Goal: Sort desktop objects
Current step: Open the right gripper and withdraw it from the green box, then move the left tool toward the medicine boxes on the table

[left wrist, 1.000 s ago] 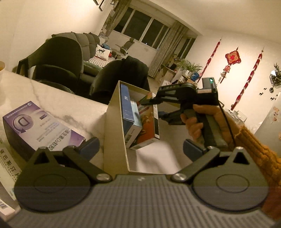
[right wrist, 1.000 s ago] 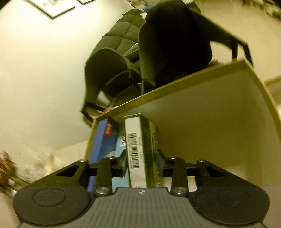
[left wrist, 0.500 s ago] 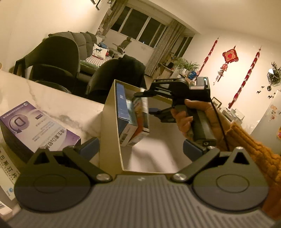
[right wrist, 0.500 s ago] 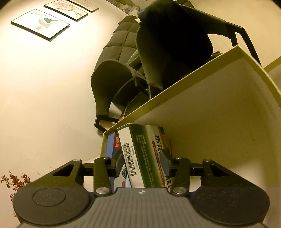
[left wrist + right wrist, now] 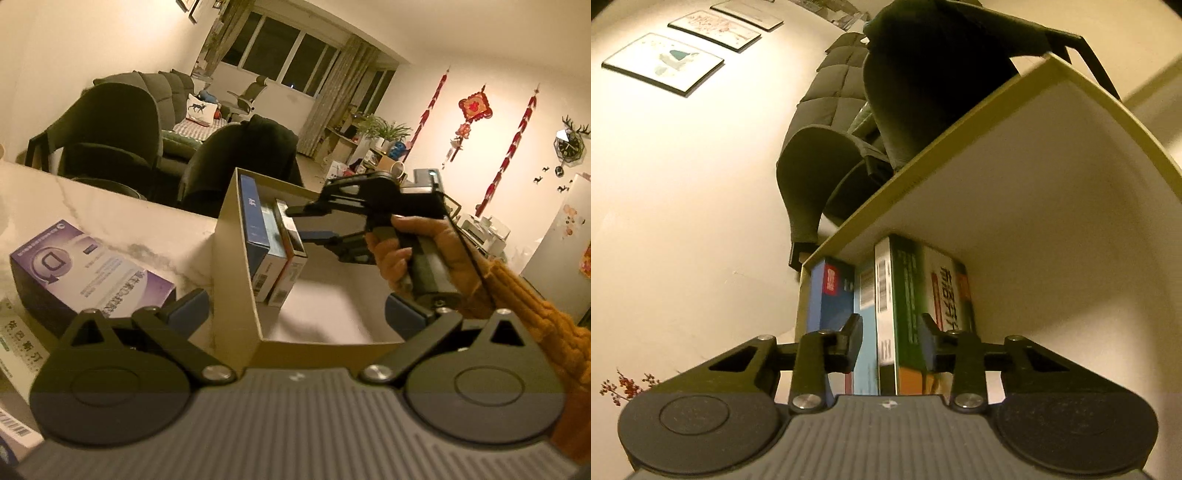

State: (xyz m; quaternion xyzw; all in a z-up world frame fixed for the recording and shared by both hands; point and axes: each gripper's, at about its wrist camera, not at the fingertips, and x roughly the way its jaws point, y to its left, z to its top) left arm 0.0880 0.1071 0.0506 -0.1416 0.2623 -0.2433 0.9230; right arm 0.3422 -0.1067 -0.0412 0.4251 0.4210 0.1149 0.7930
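Note:
An open cardboard carton (image 5: 236, 266) stands on the marble table (image 5: 110, 206). A dark blue box (image 5: 253, 221), a light blue box (image 5: 271, 236) and a green-and-orange box (image 5: 293, 258) stand side by side against its left wall. A hand in an orange sleeve holds my right gripper (image 5: 295, 223) at the top of the green-and-orange box (image 5: 912, 288). Its jaws (image 5: 891, 338) are closing with that box between the fingertips. A gap still shows beside the left pad (image 5: 855, 338). My left gripper (image 5: 295, 312) hangs open over the carton's near left corner, holding nothing.
A purple box (image 5: 92, 269) lies on the table left of the carton, with more flat packets (image 5: 22, 343) at the lower left edge. Dark chairs (image 5: 110, 140) stand beyond the table's far edge. The carton's floor (image 5: 332, 302) right of the boxes is bare.
The green-and-orange box went from tilted in the right gripper's grip to upright against the light blue box. The right jaws let go and the gripper rolled. The left gripper stayed put.

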